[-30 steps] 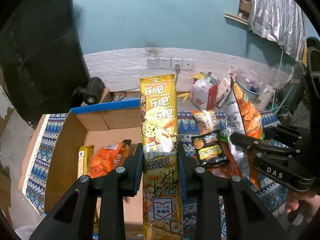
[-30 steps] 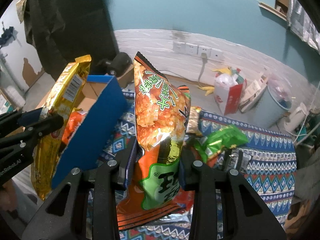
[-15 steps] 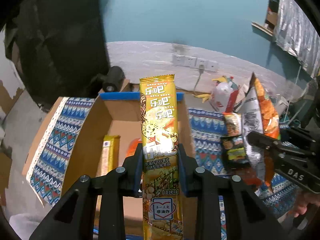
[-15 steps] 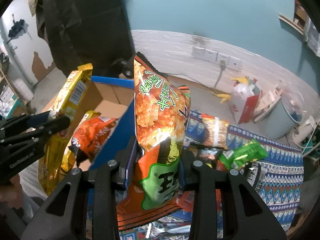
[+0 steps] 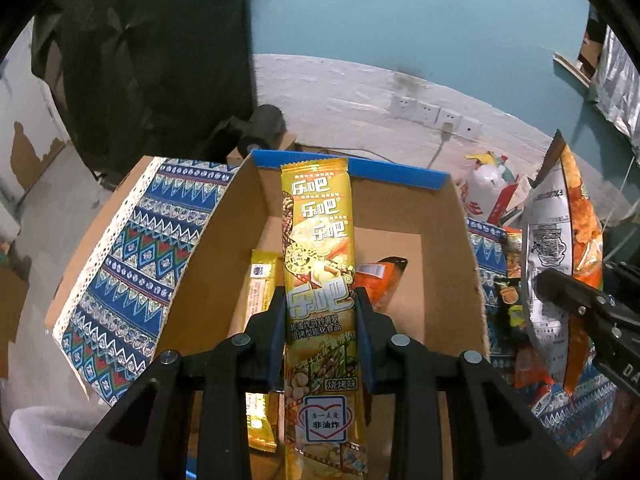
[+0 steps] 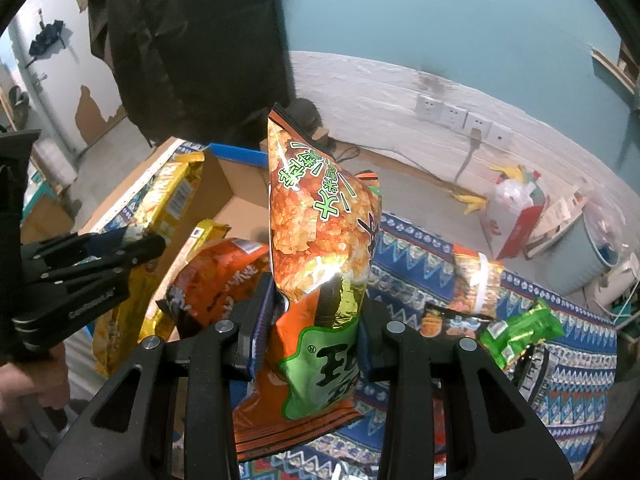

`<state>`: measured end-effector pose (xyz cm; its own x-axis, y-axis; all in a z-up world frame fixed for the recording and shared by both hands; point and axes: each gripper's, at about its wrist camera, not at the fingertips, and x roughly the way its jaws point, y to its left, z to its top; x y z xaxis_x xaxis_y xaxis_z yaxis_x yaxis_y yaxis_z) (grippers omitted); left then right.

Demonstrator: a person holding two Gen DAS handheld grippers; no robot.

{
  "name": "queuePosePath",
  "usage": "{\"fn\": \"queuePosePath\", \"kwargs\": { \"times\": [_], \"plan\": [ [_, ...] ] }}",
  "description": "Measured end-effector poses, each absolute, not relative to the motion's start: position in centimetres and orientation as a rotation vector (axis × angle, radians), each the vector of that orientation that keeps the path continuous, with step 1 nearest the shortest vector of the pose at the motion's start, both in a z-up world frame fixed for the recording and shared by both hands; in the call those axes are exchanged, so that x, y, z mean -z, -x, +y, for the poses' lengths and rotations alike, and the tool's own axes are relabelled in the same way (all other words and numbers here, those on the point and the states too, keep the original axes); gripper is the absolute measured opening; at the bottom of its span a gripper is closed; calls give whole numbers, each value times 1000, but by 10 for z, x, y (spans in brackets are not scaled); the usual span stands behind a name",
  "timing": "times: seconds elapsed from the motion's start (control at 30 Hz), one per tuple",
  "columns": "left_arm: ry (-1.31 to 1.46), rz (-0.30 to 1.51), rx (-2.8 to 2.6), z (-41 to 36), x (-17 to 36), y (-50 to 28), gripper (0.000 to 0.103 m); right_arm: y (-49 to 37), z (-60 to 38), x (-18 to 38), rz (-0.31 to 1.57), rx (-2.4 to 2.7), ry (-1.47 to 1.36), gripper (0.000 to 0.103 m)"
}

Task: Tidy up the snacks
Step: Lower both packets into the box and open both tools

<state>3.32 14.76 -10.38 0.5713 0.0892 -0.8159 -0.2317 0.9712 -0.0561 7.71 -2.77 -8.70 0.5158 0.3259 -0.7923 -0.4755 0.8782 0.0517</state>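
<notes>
My left gripper is shut on a long yellow chip packet, held upright over the open cardboard box. Inside the box lie a thin yellow packet and an orange bag. My right gripper is shut on an orange and green crisp bag, held upright just right of the box. In the right wrist view the left gripper appears at the left with the yellow packet, above the orange bag. In the left wrist view the right gripper shows at the right edge.
A patterned blue cloth covers the table, with several small snack packs and a green packet on it. A hand shows at lower left. Wall sockets, a white and red bag and a bin stand behind.
Both grippers have carried their packets leftward. The left one now hangs over the middle of the box and a little lower; the right one has come up to the box's right side.
</notes>
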Motion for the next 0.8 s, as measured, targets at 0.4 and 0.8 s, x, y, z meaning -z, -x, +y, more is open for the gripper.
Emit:
{"fn": "queuePosePath", "kwargs": {
  "times": [0.4,0.8],
  "plan": [
    [212,967,-227,166,107,-33,38,-83,2,89,923,-531,178,34],
    [190,928,-268,183,84,-10,46,-90,36,92,938,-576,176,34]
  ]
}}
